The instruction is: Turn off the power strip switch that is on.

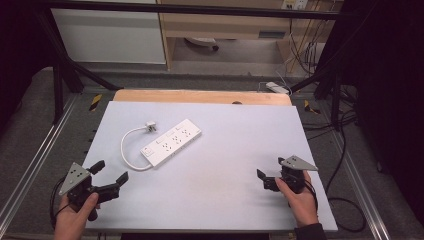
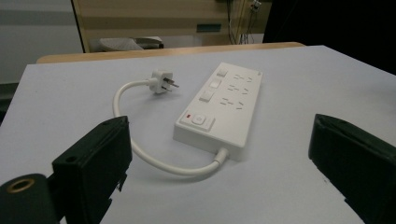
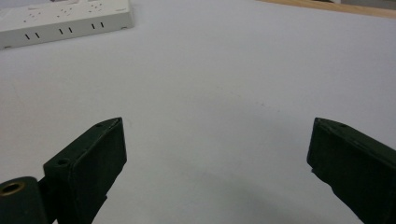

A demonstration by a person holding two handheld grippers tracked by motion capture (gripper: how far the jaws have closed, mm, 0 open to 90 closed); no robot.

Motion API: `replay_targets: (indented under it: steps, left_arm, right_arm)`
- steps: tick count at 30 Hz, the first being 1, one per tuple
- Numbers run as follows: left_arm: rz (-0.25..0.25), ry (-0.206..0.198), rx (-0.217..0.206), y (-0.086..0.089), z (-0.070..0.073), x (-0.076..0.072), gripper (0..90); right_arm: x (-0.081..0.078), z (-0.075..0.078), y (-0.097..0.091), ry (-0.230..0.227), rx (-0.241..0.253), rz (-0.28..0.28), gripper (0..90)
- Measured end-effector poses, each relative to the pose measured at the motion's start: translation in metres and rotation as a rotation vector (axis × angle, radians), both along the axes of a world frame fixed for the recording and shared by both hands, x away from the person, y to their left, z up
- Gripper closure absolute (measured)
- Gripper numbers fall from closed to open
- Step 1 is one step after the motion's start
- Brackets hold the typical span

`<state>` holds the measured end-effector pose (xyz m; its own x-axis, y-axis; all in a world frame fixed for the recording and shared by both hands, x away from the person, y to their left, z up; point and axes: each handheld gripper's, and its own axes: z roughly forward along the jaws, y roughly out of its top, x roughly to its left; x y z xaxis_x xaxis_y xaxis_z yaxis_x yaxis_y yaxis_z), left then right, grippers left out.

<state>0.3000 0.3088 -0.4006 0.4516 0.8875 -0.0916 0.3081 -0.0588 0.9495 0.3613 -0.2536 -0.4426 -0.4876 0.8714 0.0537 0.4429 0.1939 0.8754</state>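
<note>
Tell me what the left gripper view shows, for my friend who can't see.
A white power strip lies on a pale table, its cord curling round to a loose plug. Two open black tongs frame it.

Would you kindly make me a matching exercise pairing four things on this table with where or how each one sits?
1. white power strip
2. white plug
3. left gripper
4. right gripper

a. open, near right corner
b. lying loose at the cable's end
c. open, near left corner
d. flat, left of centre

Pairs: 1-d, 2-b, 3-c, 4-a
</note>
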Motion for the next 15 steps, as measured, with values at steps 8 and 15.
replay_targets:
  steps: [8, 15]
  left_arm:
    - [-0.010, -0.008, 0.000, -0.0033, 0.0025, -0.0005, 5.6]
    - [-0.009, 0.006, -0.003, -0.0054, 0.0051, 0.0009, 5.5]
  right_arm:
    - [-0.0004, 0.0006, 0.0007, -0.002, 0.000, 0.006, 4.7]
    - [-0.0009, 0.0009, 0.0009, 0.000, 0.002, 0.010, 4.6]
